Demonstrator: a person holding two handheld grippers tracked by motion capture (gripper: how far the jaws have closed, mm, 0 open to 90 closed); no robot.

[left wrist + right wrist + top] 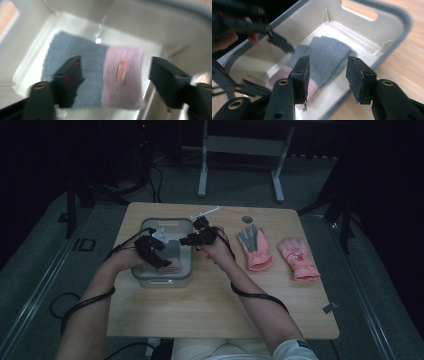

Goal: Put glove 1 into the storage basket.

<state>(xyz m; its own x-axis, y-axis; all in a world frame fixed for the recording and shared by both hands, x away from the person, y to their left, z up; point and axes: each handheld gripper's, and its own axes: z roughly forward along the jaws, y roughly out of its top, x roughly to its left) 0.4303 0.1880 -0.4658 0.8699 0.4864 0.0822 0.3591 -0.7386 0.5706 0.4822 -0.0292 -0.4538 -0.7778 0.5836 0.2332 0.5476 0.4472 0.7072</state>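
Nearest: person's forearms enter from the bottom edge of the high view, a black cable looped at each wrist.

Left gripper (156,251) hangs over the grey bin (186,275), at the left of the wooden table (210,315). In the left gripper view its jaws stand wide apart, nothing between them. Below them, flat on the bin floor (82,27), lies a glove (100,75): grey part on one side, pink cuff on the other. A small orange-pink tag (122,71) sits on the cuff; too blurred to read any writing.

Right gripper (196,236) hovers at the bin's right rim. In the right gripper view its jaws are parted, empty, pointing down at the same glove (324,60), the grey fingers spread toward the far wall. Left gripper (279,43) shows there at upper left, above the bin.

Right of the bin, apart from it: a second glove (254,248), grey palm up, pink cuff. Farther right, a pink glove (298,258) with a small dark mark on its back, not legible.

Far edge of table: a white strip (205,213) and a dark round spot (247,219).

Floor at left: lettering "ID" (83,244).
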